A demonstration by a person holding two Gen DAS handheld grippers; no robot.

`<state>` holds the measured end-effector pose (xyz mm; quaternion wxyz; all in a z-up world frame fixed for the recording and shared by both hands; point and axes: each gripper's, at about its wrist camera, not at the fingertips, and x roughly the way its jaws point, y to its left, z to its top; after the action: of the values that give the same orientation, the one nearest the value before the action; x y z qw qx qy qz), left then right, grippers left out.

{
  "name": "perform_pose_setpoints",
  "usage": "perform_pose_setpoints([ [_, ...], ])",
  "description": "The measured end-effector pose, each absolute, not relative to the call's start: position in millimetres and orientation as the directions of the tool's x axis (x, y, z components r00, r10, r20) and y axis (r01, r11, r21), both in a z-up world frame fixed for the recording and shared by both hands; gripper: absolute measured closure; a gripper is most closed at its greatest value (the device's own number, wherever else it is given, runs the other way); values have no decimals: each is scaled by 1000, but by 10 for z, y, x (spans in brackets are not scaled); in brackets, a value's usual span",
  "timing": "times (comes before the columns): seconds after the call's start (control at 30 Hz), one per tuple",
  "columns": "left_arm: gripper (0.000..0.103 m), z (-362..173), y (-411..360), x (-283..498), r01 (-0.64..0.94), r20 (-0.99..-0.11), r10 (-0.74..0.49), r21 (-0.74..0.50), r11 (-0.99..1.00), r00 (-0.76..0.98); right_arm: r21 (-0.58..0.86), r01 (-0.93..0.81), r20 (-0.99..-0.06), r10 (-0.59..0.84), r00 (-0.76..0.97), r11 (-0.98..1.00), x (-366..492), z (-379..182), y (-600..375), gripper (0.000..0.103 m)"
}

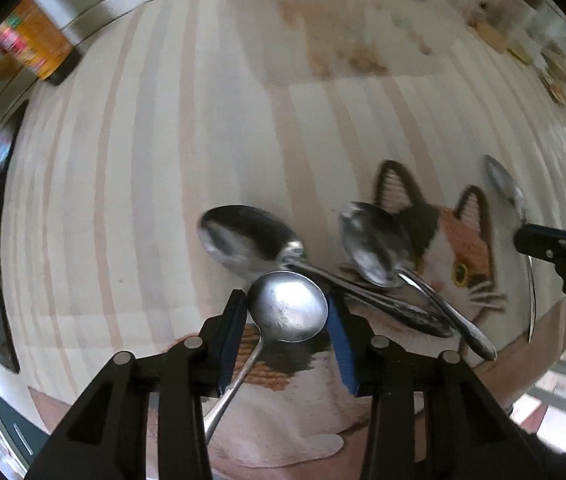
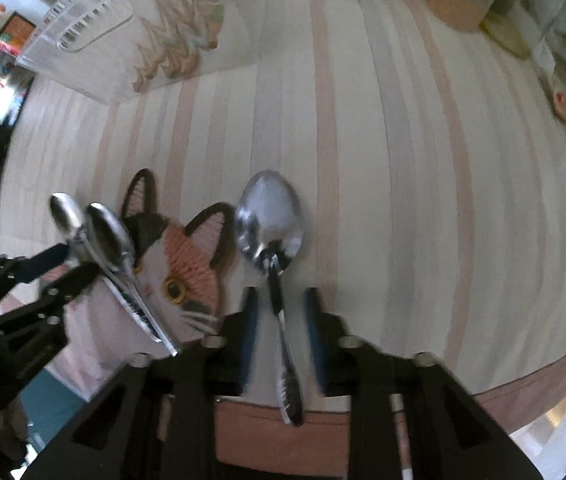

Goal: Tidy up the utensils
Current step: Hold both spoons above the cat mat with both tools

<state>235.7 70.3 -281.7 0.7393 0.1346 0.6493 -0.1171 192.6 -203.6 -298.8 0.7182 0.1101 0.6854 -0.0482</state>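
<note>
Left hand-held gripper [image 1: 286, 301] is seen clenched on the bowl of a round spoon [image 1: 287, 308], both blue pads set against its rim, with the handle trailing back under the fingers. Just beyond it, a large oval spoon [image 1: 247, 240] and a second oval spoon [image 1: 375, 248] are left lying with their handles crossed on the cat-patterned mat [image 1: 471, 248] that is spread on the striped bench [image 1: 143, 180].

In the right wrist view, a long spoon [image 2: 269, 220] is lined up lengthwise between the fingers of the right hand-held gripper [image 2: 280, 294], bowl pointing away. Whether its neck is pinched or merely straddled cannot be told, since the pads are smeared by blur and a gap seems to be left on either side.

The gathering step is judged to be in hand: spoons are being taken off the mat one per side. For the next move, both spoons would need to be carried to the clear container [image 2: 95, 40] at the far edge and let go without being caught on its wall.

The container's inside is not shown, so its compartments cannot be made out. Items along the far right edge are too blurred to be named.
</note>
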Motion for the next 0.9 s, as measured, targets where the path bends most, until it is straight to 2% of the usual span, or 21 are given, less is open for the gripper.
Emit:
perform_pose_setpoints([
  [0.1,66,-2790,797,2491,229,-993,-1,27,973,122,87,228,-995,74,65,970,1979,-2978,-2002,96],
  [0.2,66,-2717,1178,2590,66,-993,-62,-56,996,100,99,242,-994,85,68,965,2004,-2948,-2039,96],
  [0.27,65,-2671,1329,2614,21,-990,-104,-102,995,95,104,244,-994,90,67,964,2008,-2927,-2061,96],
  [0.43,65,-2469,1427,2568,89,-989,-114,-105,990,96,138,240,-990,132,40,961,2068,-2931,-2124,92],
  [0.47,62,-2451,1418,2554,111,-989,-111,-100,989,94,141,234,-990,137,34,962,2087,-2929,-2135,91],
  [0.53,59,-2416,1302,2479,160,-992,-80,-64,985,94,143,223,-990,141,26,964,2115,-2908,-2147,77],
  [0.6,59,-2433,1159,2428,209,-994,-35,-13,978,102,124,203,-992,121,26,971,2135,-2879,-2117,71],
  [0.8,56,-2626,864,2452,311,-989,83,118,943,124,108,180,-994,105,31,978,2132,-2835,-1995,70],
  [0.87,64,-2606,838,2473,313,-986,86,126,941,140,106,180,-994,100,43,978,2120,-2850,-1983,71],
  [0.9,65,-2628,781,2499,306,-987,78,119,945,144,101,177,-994,94,48,979,2098,-2865,-1946,72],
])
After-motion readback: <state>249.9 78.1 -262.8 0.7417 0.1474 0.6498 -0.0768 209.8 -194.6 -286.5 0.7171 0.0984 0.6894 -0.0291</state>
